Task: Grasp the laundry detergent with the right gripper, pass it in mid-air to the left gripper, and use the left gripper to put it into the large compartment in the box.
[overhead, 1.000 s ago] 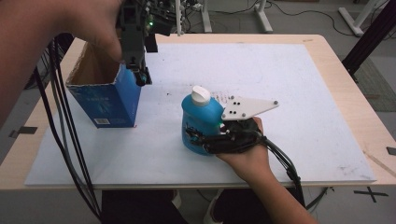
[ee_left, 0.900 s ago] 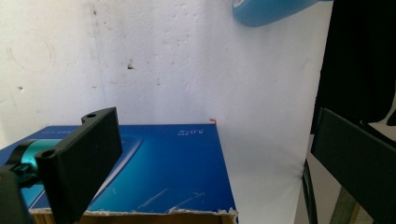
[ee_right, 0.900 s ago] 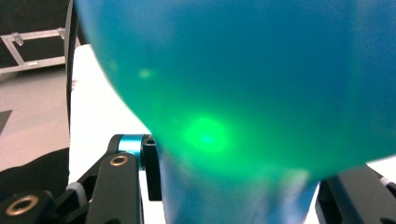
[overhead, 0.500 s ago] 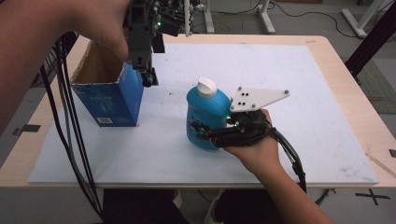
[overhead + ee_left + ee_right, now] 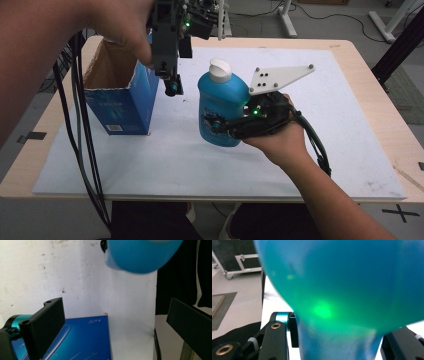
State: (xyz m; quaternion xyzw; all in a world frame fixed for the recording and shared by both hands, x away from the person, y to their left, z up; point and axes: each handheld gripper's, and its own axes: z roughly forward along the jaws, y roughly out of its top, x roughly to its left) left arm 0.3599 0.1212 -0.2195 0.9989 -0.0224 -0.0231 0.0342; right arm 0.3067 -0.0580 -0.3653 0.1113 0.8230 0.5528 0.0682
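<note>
The right gripper (image 5: 225, 127) holds a blue bottle (image 5: 221, 107) with a white cap, its jaws closed around the lower body, above the desk (image 5: 350, 125) centre. The left gripper (image 5: 171, 86), jaws wide apart and empty, hangs beside the open blue box (image 5: 125, 102) at left.

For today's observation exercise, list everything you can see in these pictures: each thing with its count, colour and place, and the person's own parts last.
bottle: one, blue with a white cap, held upright at mid-table.
carton: one, blue, open at the top, standing on the left of the sheet.
sheet: one, white, spread over the table.
table: one, light wood, under the sheet.
right gripper: one, black, jaws shut on the bottle's lower body.
left gripper: one, black, jaws open, held beside the carton's right edge.
right hand: one, under the right gripper.
left hand: one, top left, on the left gripper.
</note>
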